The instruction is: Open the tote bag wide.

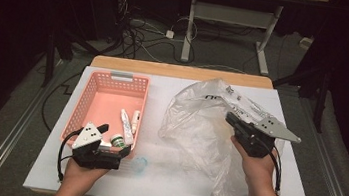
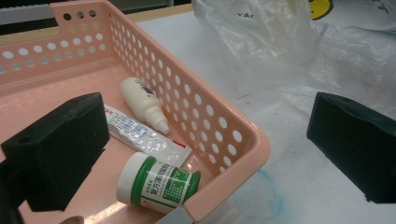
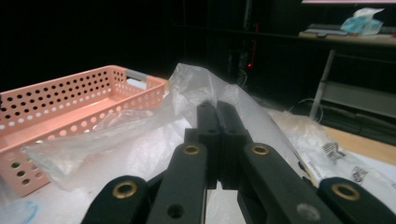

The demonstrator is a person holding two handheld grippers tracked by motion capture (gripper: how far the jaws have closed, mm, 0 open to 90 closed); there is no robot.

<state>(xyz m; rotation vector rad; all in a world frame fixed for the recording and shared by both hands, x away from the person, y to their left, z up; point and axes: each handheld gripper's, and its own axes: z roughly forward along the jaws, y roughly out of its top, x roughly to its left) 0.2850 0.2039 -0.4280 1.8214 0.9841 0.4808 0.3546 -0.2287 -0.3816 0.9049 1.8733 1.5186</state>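
The right claw [image 3: 217, 109] is clamped on the plastic bag [image 1: 199, 126], which hides its tips.

Dark room; grey floor [image 1: 20, 109], tangled cables [image 1: 140, 33], white desk frame [image 1: 232, 19] behind.

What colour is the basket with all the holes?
Pink, a salmon pink basket; the left gripper view shows it best.

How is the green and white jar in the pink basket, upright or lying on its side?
On its side. The jar lies in the near corner of the pink basket, its label facing up and its white end pointing sideways.
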